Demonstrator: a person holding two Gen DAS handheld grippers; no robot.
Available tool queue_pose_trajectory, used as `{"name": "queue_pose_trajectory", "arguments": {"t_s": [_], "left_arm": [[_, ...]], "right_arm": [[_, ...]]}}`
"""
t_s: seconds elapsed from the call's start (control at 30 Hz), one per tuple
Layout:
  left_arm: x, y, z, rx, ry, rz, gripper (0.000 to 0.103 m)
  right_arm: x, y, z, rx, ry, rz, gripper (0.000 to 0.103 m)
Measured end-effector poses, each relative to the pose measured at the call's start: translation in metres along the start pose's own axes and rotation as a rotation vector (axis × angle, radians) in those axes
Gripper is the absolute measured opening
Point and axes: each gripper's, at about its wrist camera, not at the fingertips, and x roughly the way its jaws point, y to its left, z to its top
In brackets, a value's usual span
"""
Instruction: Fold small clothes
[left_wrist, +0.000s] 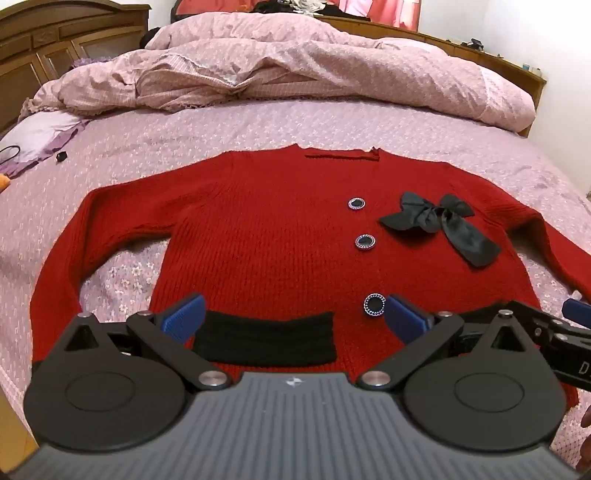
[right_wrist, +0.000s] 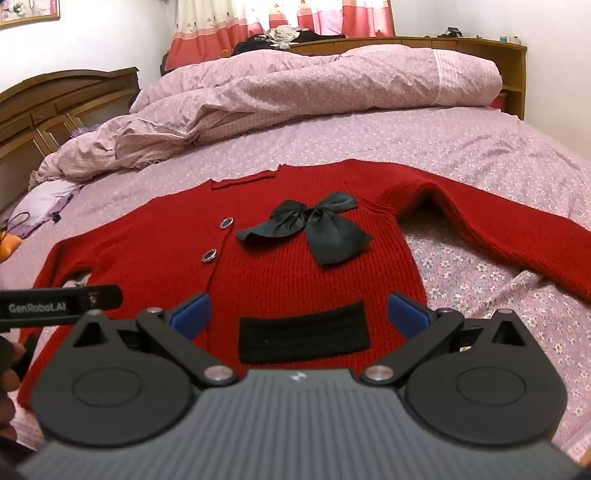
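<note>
A small red knit cardigan (left_wrist: 266, 236) (right_wrist: 280, 273) lies flat and front-up on the bed, sleeves spread to both sides. It has round dark buttons (left_wrist: 365, 242), a black bow (left_wrist: 439, 225) (right_wrist: 314, 225) and black pocket patches (left_wrist: 266, 343) (right_wrist: 304, 338) near the hem. My left gripper (left_wrist: 293, 317) hovers open above the hem over the left patch. My right gripper (right_wrist: 298, 315) hovers open above the hem over the right patch. Nothing is between either pair of blue fingers (left_wrist: 184, 317) (right_wrist: 408, 314). Each gripper shows at the edge of the other's view.
The bed carries a lilac floral sheet (left_wrist: 369, 129) (right_wrist: 461, 155). A rumpled pink duvet (left_wrist: 295, 62) (right_wrist: 295, 88) is heaped at the far side. A wooden headboard (left_wrist: 55, 48) stands far left. Small items (left_wrist: 33, 147) lie at the left edge.
</note>
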Motion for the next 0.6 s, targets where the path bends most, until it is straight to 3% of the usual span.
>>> {"name": "queue_pose_trajectory", "arguments": {"t_s": [0.6], "left_arm": [[0.0017,-0.0005,-0.0015,-0.005,0.005,0.007,0.103]], "right_arm": [[0.0032,0.0014,0.0008,0.000,0.020,-0.011,0.103]]}}
